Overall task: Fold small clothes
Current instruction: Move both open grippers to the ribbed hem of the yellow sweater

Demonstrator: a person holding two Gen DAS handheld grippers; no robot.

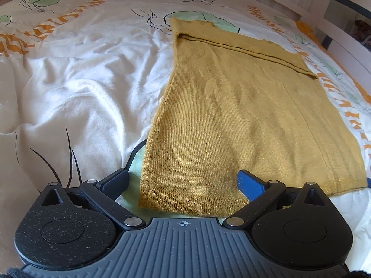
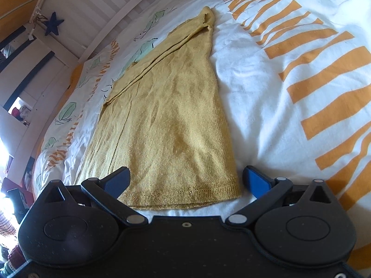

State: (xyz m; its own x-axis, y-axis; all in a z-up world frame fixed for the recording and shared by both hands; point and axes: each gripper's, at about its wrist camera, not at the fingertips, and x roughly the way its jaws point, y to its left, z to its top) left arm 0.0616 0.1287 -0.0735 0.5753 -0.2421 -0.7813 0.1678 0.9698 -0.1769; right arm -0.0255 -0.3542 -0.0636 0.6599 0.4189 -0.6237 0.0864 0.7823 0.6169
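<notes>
Now, with the mustard knit sweater (image 1: 231, 115) flat on the duvet (image 1: 81, 81) toward 12 o'clock, the left gripper (image 1: 183, 183) and right gripper (image 2: 186, 180), both wide apart and empty, should pinch its hem corners evenly.

A rumpled white duvet (image 1: 76, 76) with orange stripes and green leaf prints covers the bed — behind it a white slatted headboard (image 2: 111, 7), a dark blue star (image 2: 53, 24) hanging beside it.
</notes>
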